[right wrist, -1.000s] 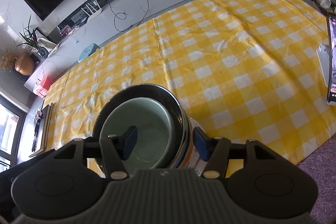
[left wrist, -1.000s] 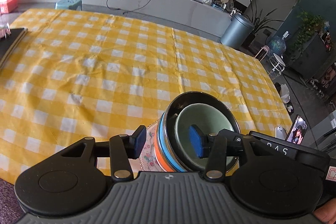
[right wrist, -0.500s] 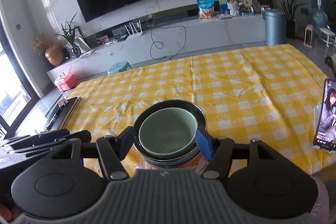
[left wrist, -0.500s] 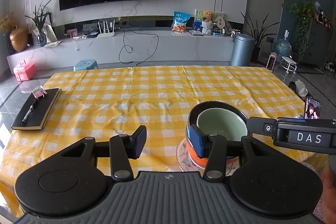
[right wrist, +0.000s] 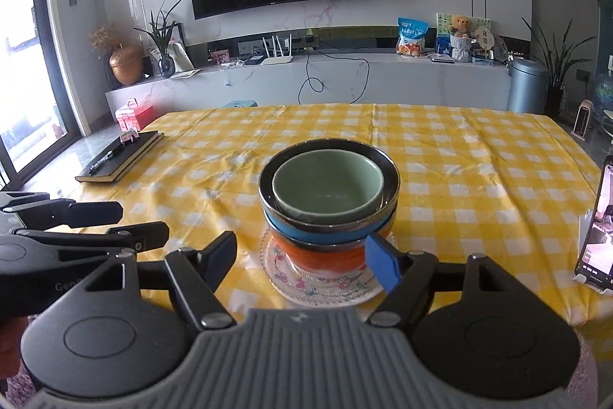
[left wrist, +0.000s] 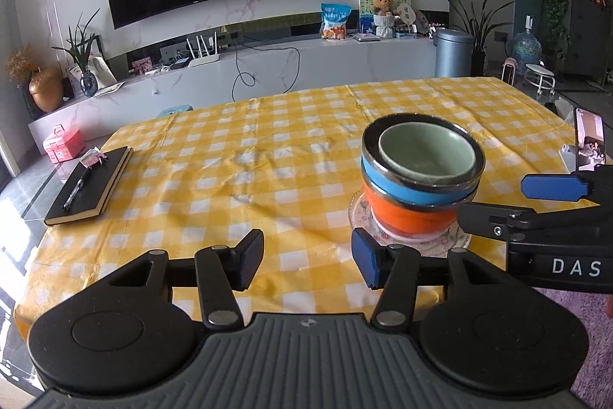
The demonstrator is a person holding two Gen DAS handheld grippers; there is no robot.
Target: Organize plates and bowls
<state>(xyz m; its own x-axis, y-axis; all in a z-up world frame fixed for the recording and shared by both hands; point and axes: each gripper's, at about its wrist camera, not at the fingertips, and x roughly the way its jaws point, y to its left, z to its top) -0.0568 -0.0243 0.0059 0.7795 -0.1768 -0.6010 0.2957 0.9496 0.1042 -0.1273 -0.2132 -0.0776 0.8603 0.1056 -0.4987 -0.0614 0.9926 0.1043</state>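
Observation:
A stack of bowls stands near the table's front edge: a green bowl [left wrist: 423, 154] nested in a steel-rimmed blue bowl [left wrist: 406, 181] on an orange bowl [left wrist: 406, 213], all on a floral plate [left wrist: 452, 240]. In the right wrist view the green bowl [right wrist: 327, 184], blue bowl [right wrist: 306, 232], orange bowl [right wrist: 325, 253] and plate [right wrist: 325, 286] sit just ahead. My left gripper [left wrist: 308, 261] is open and empty, left of and nearer than the stack. My right gripper [right wrist: 302, 265] is open and empty, in front of the plate, clear of the bowls.
The table has a yellow checked cloth [left wrist: 268, 156]. A black notebook with a pen [left wrist: 90, 181] lies at the left edge. A phone on a stand [left wrist: 590, 142] is at the right edge; it also shows in the right wrist view [right wrist: 599, 229]. A TV console stands behind.
Both grippers have pulled back from the bowl stack and levelled out. The stack stays on the plate, released.

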